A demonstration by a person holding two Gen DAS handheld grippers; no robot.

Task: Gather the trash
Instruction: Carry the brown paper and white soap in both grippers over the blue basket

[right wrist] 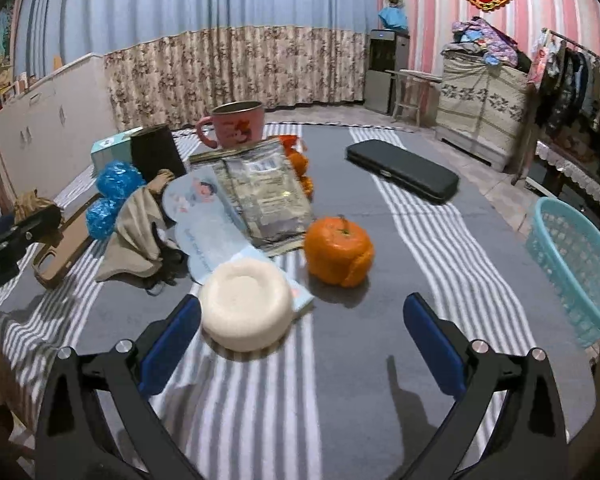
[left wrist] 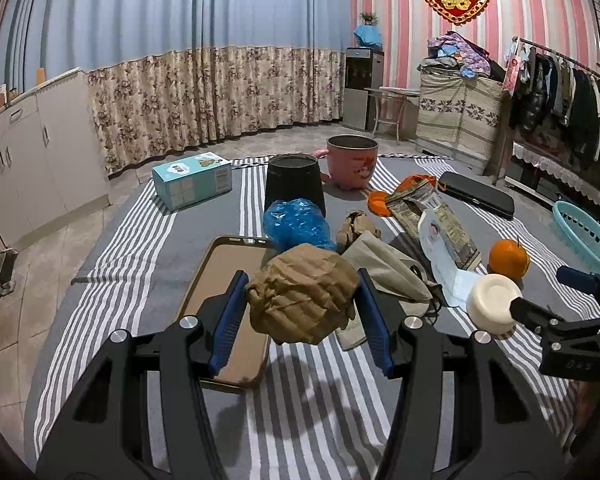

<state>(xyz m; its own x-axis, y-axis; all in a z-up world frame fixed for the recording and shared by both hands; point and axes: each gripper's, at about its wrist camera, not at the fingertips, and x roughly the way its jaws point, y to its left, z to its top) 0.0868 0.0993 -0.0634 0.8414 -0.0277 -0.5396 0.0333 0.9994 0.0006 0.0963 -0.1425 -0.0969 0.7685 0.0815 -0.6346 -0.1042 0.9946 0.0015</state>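
Left gripper [left wrist: 302, 312] clamps crumpled brown paper ball [left wrist: 302, 294]; right gripper [right wrist: 302, 340] gapes empty; springy paper may slip before reaching far black bin [left wrist: 294, 184].

Two brown paper balls [left wrist: 304, 292] [left wrist: 356, 227], two blue plastic balls [right wrist: 118, 180] [right wrist: 100, 218], one orange [right wrist: 337, 250], one white bowl [right wrist: 246, 310], one pink mug [right wrist: 238, 124], one black bin [left wrist: 295, 182], one basket [right wrist: 576, 264], one black case [right wrist: 402, 170], one blue box [left wrist: 192, 180], two grippers [left wrist: 300, 312] [right wrist: 300, 344].
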